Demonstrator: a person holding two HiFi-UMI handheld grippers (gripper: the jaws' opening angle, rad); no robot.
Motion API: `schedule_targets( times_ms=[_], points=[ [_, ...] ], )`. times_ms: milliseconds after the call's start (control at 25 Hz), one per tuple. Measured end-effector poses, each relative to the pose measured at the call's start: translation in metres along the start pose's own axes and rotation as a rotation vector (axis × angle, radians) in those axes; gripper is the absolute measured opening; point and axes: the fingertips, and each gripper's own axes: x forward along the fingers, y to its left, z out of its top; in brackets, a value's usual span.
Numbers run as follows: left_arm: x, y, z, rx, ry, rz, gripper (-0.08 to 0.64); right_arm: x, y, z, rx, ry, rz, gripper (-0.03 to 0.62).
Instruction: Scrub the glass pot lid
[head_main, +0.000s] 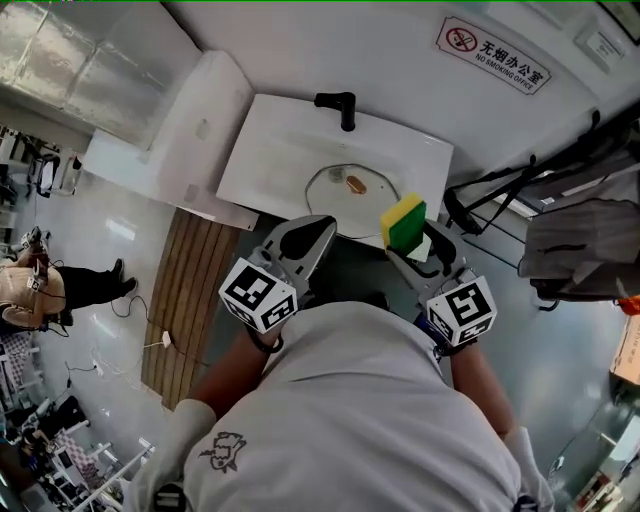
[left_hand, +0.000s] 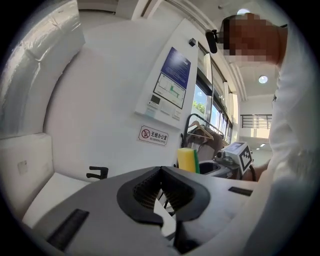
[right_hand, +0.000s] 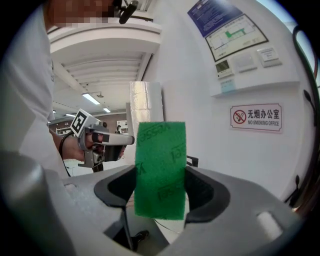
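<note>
The glass pot lid (head_main: 348, 186) lies flat in the basin of the white sink (head_main: 262, 150), below the black tap (head_main: 340, 106), and nothing pins it. That is the main risk. The left gripper (head_main: 318, 232) has its jaws shut on nothing, so if the sponge (head_main: 403, 222) presses down first, the smooth lid will likely skate across the basin or tip on its rim. Those jaws must open before they can steady the lid, and a hard nip could chip the glass.

The right gripper (head_main: 415, 250) clamps the sponge upright, much of it standing clear above the jaws. Under scrubbing pressure it may fold or twist out.

Both grippers are held side by side before the person's chest. They are short of the sink and point toward it, tilted only slightly down. Neither touches the lid.
</note>
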Motion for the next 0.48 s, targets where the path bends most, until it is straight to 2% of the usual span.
schedule_targets(
  times_ms=[200, 480],
  points=[
    [-0.013, 0.051, 0.013, 0.002, 0.023, -0.090, -0.002, 0.054, 0.009, 0.018, 0.007, 0.013, -0.043, 0.298],
    [-0.031, 0.115, 0.014, -0.010, 0.105, -0.214, -0.002, 0.118, 0.022, 0.036, 0.008, 0.042, -0.138, 0.298]
  ],
)
